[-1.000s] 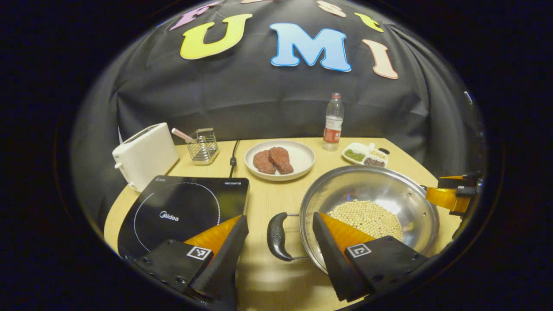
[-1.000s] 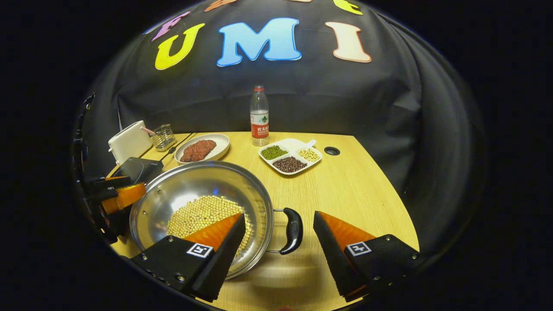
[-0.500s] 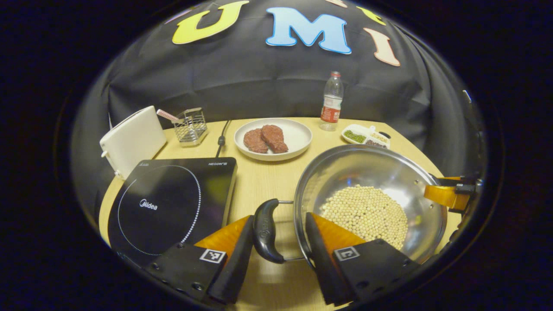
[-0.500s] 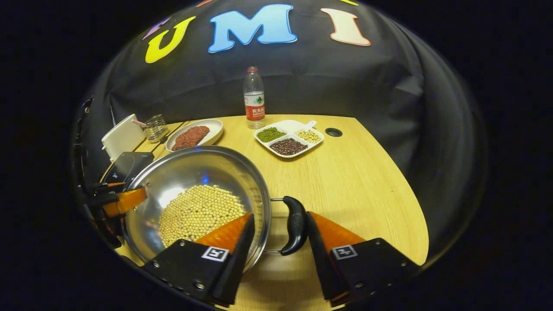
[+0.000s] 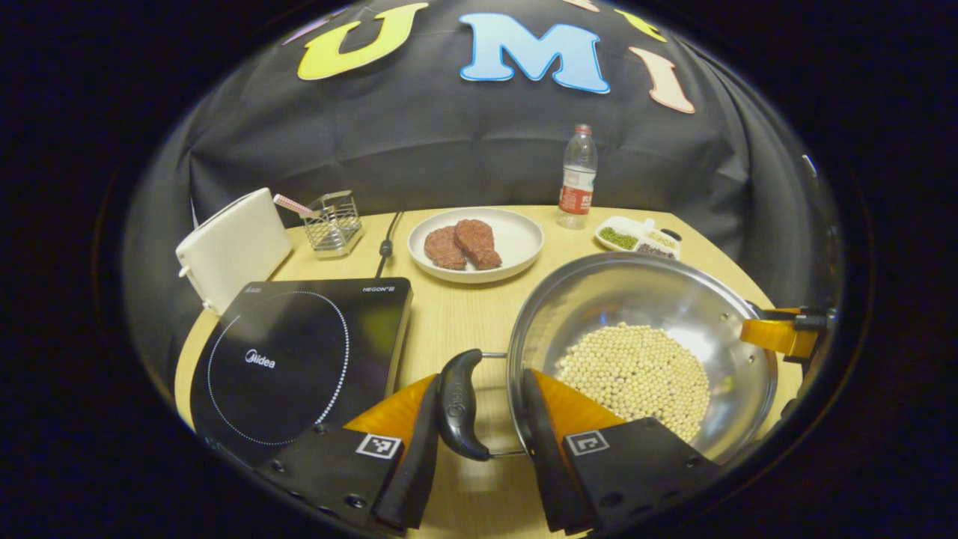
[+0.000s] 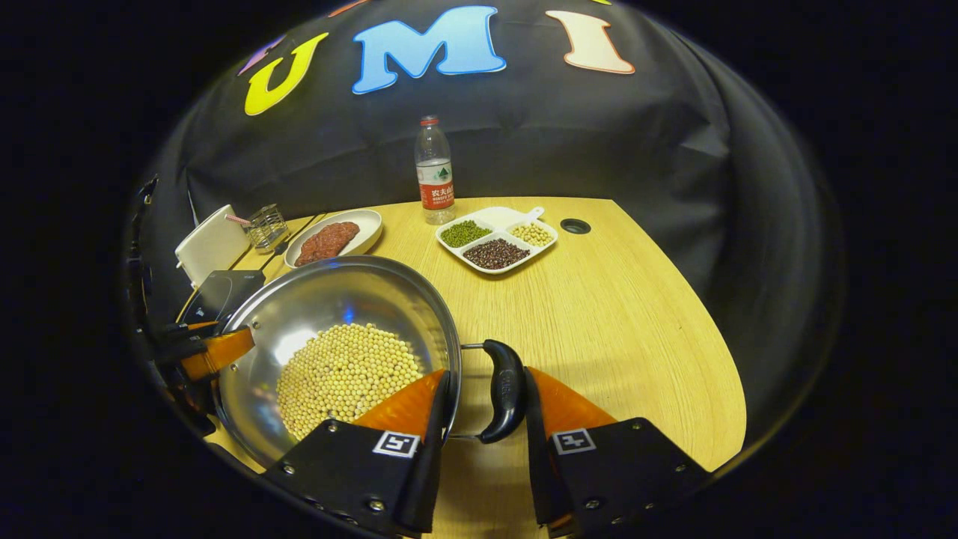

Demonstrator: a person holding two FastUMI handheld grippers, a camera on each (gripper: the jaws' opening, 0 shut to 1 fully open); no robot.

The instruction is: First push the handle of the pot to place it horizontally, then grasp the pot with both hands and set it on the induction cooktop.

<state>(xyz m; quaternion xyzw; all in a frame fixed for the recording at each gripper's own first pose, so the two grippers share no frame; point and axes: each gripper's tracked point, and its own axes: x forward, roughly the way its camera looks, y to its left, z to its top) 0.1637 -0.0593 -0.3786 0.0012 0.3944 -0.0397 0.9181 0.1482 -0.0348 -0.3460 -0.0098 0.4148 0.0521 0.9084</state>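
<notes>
- Pot (image 5: pixel 644 337) with pale beans (image 5: pixel 635 372) stands on the wooden table (image 6: pixel 636 322), just beside the black cooktop (image 5: pixel 299 359) and not yet on it.
- We hold the left gripper (image 5: pixel 475 442) around the pot's left handle (image 5: pixel 458 404). Its outer finger touches the black grip, while the inner finger lies against the pot wall, so the jaws are narrow but we cannot tell if both press.
- We hold the right gripper (image 6: pixel 483 442) around the right handle (image 6: pixel 503 389) in the same way. One finger is beside the grip and the other is at the rim, with a small gap between; a firm grasp cannot be confirmed.
- We judge that both handles already lie flat, so the step in hand is the two-handed grasp.
- Next we must close fully on both grips, lift evenly so the beans do not roll out, and carry the pot sideways to the ring on the cooktop.
- Plate of meat (image 5: pixel 475 243) and toaster (image 5: pixel 232 247) stand behind, apart from this path.
</notes>
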